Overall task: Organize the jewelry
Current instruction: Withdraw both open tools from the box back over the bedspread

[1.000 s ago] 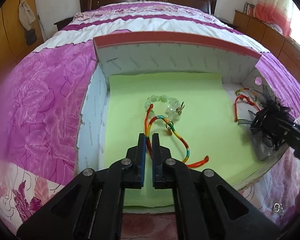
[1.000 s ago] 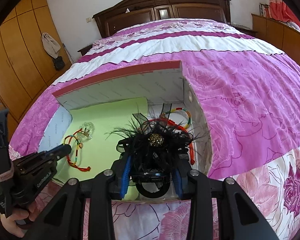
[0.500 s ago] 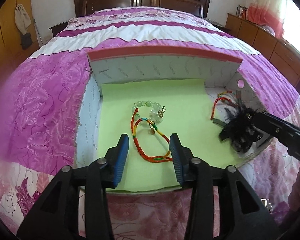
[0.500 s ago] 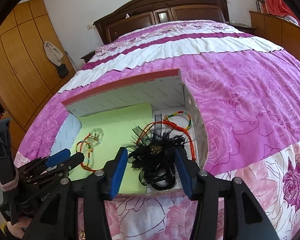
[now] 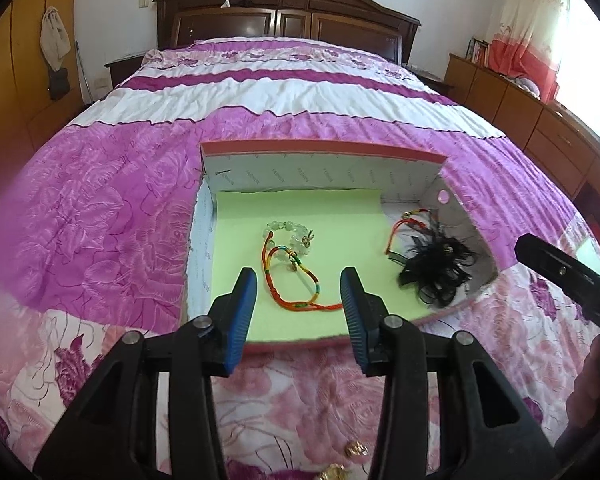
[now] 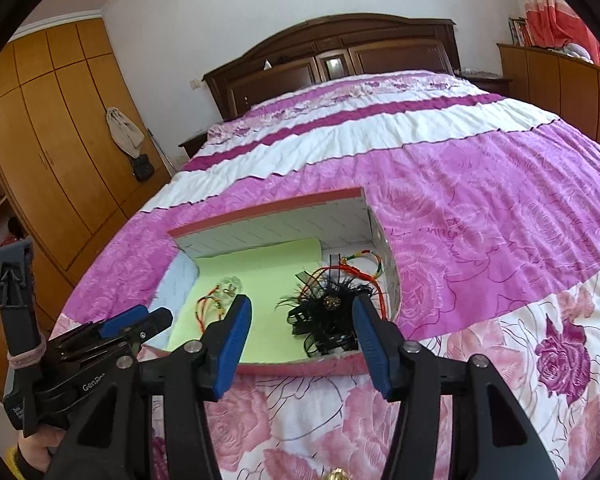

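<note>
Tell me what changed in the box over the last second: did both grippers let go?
Yes. The left gripper released the multicoloured cord bracelet, which now lies on the green mat; the right gripper released the black feather hairpiece at the box's right end. Both have just been opening, nothing between the fingers, and have pulled back from the box. The bead bracelet and red cord stayed put.

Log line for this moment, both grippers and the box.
left gripper: open, empty | right gripper: open, empty | rainbow cord bracelet: on green liner | black feather clip: in box
</note>
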### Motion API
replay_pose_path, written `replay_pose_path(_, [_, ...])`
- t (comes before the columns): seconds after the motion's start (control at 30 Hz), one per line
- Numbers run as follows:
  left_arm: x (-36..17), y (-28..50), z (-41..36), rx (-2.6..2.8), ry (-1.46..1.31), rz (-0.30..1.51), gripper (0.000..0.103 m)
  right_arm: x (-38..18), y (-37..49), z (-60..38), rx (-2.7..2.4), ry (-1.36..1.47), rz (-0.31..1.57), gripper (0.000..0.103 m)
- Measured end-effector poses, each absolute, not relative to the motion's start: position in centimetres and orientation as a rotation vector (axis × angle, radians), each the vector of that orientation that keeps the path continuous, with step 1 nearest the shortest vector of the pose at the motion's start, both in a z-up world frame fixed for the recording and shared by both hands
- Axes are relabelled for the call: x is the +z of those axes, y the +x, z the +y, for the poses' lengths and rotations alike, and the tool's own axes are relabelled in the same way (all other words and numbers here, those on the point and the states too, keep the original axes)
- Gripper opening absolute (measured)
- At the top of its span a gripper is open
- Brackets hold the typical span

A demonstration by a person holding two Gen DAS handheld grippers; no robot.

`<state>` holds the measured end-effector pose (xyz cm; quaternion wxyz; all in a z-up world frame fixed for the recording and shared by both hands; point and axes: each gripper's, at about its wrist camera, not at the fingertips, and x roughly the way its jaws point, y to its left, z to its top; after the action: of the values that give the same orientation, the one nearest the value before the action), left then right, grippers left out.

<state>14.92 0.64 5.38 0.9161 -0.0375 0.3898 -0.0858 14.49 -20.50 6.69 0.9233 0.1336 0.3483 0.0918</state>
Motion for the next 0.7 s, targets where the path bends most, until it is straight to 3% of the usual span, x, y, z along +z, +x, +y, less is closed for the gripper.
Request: replay_pose_path(0.7, [8.4, 8.9, 1.3, -0.204, -0.084, 0.780, 0.038, 10.0, 6.1, -20.9, 0.213, 0.250, 0.727, 0.056])
